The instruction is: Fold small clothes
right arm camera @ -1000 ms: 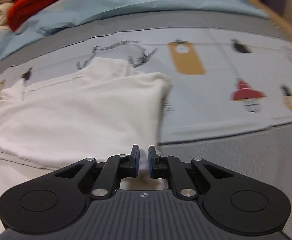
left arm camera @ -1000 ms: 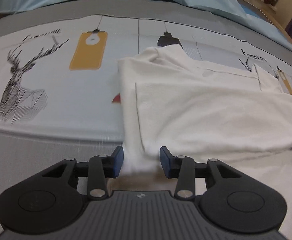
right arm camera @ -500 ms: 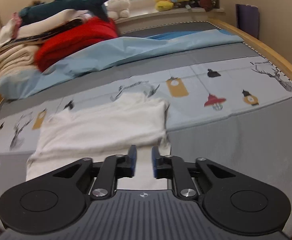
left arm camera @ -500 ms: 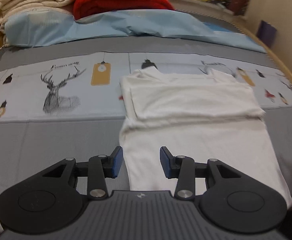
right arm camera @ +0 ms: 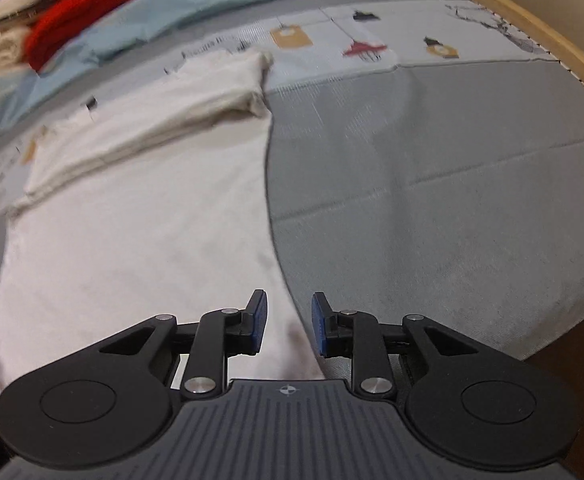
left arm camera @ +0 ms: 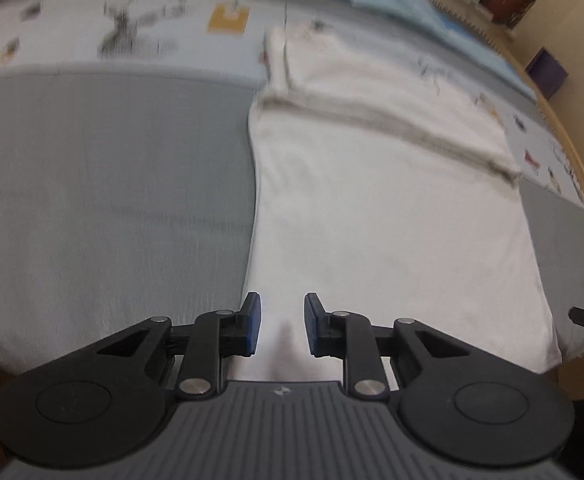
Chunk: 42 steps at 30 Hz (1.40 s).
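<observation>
Now both claws gape empty over the near hem of the white shirt [left arm camera: 392,220] on the bed [left arm camera: 111,180]: left claw [left arm camera: 278,326] at its left corner, right claw [right arm camera: 287,326] at its right. Advice: pinch both corners evenly, low. Top portion already folded down; cloth flat, images blurred.

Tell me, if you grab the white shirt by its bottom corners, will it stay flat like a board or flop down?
Probably flop. The white shirt lies limp on the bed, and its top part is already folded over in a soft ridge, so it bends easily. It looks thin and light, so the open left gripper and right gripper should lift it easily.
</observation>
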{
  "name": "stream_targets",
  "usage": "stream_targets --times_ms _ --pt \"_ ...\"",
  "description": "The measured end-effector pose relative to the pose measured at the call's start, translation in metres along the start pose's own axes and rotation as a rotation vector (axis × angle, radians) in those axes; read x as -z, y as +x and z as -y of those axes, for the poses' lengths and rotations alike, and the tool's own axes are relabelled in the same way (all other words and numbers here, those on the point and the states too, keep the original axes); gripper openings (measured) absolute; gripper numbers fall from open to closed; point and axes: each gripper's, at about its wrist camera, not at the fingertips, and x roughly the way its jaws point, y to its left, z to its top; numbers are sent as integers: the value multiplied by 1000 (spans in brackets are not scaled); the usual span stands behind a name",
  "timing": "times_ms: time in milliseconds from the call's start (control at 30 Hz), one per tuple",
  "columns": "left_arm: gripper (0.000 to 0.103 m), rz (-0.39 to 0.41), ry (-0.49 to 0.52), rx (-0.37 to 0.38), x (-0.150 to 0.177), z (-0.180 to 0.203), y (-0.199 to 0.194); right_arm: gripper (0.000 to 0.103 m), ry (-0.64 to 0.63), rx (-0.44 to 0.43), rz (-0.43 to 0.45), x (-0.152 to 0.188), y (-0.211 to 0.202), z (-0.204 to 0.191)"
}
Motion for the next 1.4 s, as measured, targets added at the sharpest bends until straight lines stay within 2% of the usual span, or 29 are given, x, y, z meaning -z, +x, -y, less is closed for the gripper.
stream_targets --times_ms 100,167,200,233,300,467,667,700,733,767,800,967,1033,1100,1200,1300,1400 --pt "28 -99 8 -65 10 -7 19 26 -14 3 -64 8 15 0" --pt "28 -167 11 -109 17 -11 30 27 -48 46 -136 16 29 -1" --pt "28 -191 14 -118 20 -12 33 27 -61 72 -173 20 37 -1" --pt "28 -196 24 -123 23 -12 33 27 -65 73 -169 23 37 0" --pt "28 -198 38 -130 24 -11 32 28 -70 69 -167 23 36 -1" --pt "27 -183 -5 -114 25 -14 27 28 -52 69 -185 24 35 -2" --pt "25 -202 40 -122 30 -7 30 30 -114 58 -217 29 38 -11" --pt "17 -199 39 -125 30 -7 30 28 -102 54 -217 29 36 -9" --pt "8 -194 36 -127 30 -6 29 20 -88 47 -215 28 36 -6" --pt "6 -186 33 -126 29 -6 28 12 -76 42 -210 27 35 -5" --pt "6 -174 33 -123 30 -5 26 7 -64 33 -199 27 31 -3" --pt "6 -76 17 -69 33 0 -7 6 33 -75 -39 18 -9 5" --pt "6 -62 3 -51 35 1 -14 6 75 -99 -7 17 -19 10" --pt "6 -73 5 -57 36 2 -12 6 80 -73 -29 18 -12 11" --pt "7 -128 -12 -99 35 0 5 7 29 1 -135 26 12 2" --pt "23 -167 -37 -147 36 -4 16 8 6 61 -196 33 29 -2" --pt "25 -177 -22 -139 37 -4 20 11 -1 75 -211 33 34 -5"
